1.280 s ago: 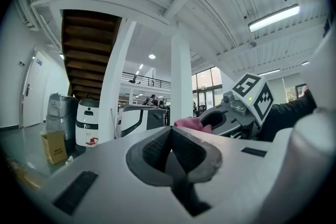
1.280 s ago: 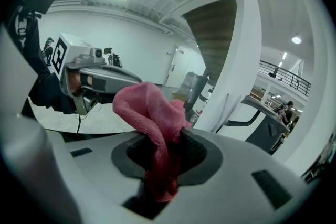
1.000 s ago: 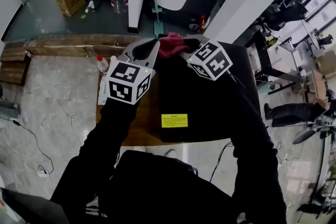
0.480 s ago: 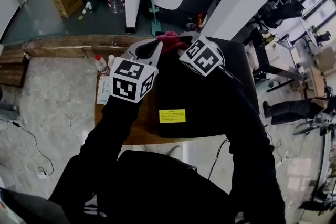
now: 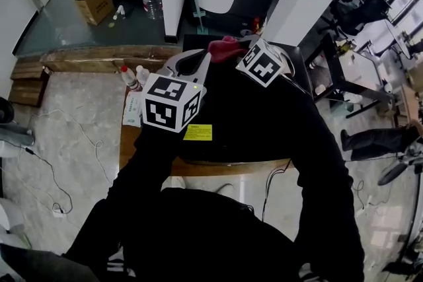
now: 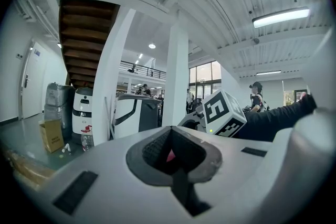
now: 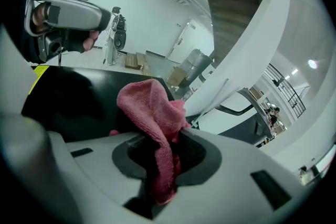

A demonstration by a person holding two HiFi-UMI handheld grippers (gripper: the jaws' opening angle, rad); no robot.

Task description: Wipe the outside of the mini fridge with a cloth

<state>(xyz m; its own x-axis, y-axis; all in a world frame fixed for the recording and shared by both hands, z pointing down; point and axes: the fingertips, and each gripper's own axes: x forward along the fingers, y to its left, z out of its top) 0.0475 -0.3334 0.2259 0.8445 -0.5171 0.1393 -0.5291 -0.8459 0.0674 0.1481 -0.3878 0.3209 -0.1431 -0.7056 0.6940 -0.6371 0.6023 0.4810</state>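
At the tabletop's near edge our two black sleeves reach forward over the fridge, whose dark top carries a yellow label near its front left corner.

Further in, the left hand-held gripper has its jaws drawn together on nothing we can make out. Only a sliver of pink shows through the gap between them. It hangs just beside the right one, so a sideways stroke could knock the two together.

Beyond that, at the fridge's far edge, the right hand-held gripper is clamped on the cloth. Only a narrow fold runs down between the jaws, and the bulk bunches loose above them. We judge this the main risk. If the cloth is dragged flat across the top, friction could tug that thin fold free, and so close to the far edge the cloth could then slide off the back. With so little fabric under the jaws, the hard tips might also meet the fridge and scuff it instead of wiping.

Towards the tabletop's far left corner stand two small bottles, near the left arm. A wide sweep down the fridge's left side could tip them.
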